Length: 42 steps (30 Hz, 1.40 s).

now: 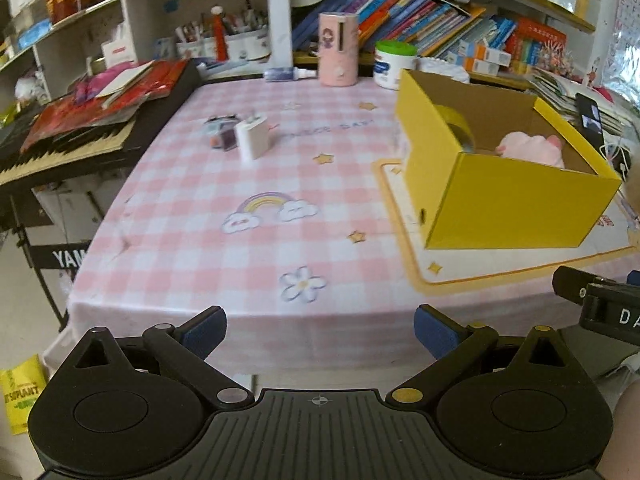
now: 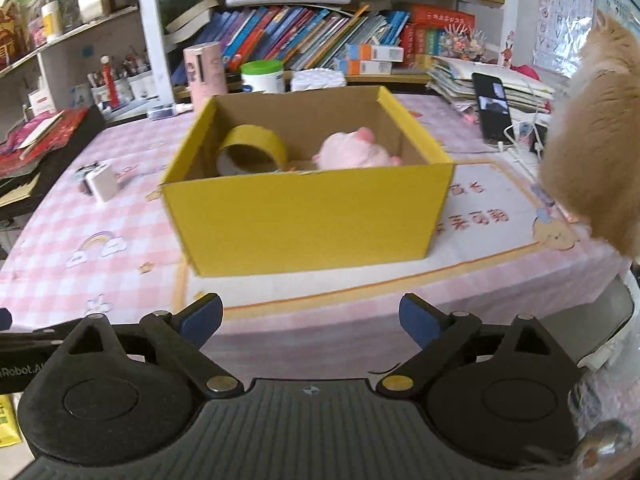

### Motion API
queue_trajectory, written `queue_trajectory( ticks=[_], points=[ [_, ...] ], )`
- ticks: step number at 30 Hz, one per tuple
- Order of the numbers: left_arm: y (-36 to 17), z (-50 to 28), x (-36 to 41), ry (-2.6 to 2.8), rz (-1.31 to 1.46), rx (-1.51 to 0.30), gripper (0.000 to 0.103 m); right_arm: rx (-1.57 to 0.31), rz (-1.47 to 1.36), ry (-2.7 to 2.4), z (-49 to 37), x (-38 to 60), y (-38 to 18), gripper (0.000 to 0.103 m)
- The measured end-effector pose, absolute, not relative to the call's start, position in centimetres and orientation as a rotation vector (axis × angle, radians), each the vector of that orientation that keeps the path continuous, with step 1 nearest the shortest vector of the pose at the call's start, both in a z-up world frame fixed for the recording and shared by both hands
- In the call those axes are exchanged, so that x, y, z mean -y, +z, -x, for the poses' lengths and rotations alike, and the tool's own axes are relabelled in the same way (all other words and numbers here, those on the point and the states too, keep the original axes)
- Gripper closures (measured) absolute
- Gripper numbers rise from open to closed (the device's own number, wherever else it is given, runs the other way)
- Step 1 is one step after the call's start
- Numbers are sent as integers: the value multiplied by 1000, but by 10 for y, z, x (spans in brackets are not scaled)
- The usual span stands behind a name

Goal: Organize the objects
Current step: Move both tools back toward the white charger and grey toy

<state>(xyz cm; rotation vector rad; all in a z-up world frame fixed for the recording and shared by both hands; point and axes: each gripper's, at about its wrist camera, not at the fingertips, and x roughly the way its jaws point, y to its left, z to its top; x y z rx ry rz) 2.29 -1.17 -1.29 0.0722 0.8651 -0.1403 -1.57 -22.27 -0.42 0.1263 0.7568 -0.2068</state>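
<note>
Both jaws wide, empty. White charger (image 1: 253, 140) and small items far ahead-left of left gripper (image 1: 320, 330); yellow box (image 2: 308, 216) ahead of right gripper (image 2: 310, 320). Risk: clipping box wall, knocking charger over.

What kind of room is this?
Probably a child's room or study at home: packed bookshelves, a keyboard, and a pink checked tablecloth with rainbows.

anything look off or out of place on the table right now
Mostly tidy: the tape roll and pink plush are already in the yellow box. Still loose on the pink cloth are a white charger and a small blurred item beside it. A furry tan shape intrudes at the right edge.
</note>
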Motion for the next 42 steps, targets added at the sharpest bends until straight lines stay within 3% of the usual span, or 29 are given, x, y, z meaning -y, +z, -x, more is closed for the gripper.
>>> queue_trajectory(
  ticks=[25,42],
  points=[
    [-2,8,-88,-62,-21,-797,2,-724,-53,-59,28,108,3,7],
    [-11,-15,-110,-14,17,-810,2,-732,-7,22,2,74,-1,7]
  ],
)
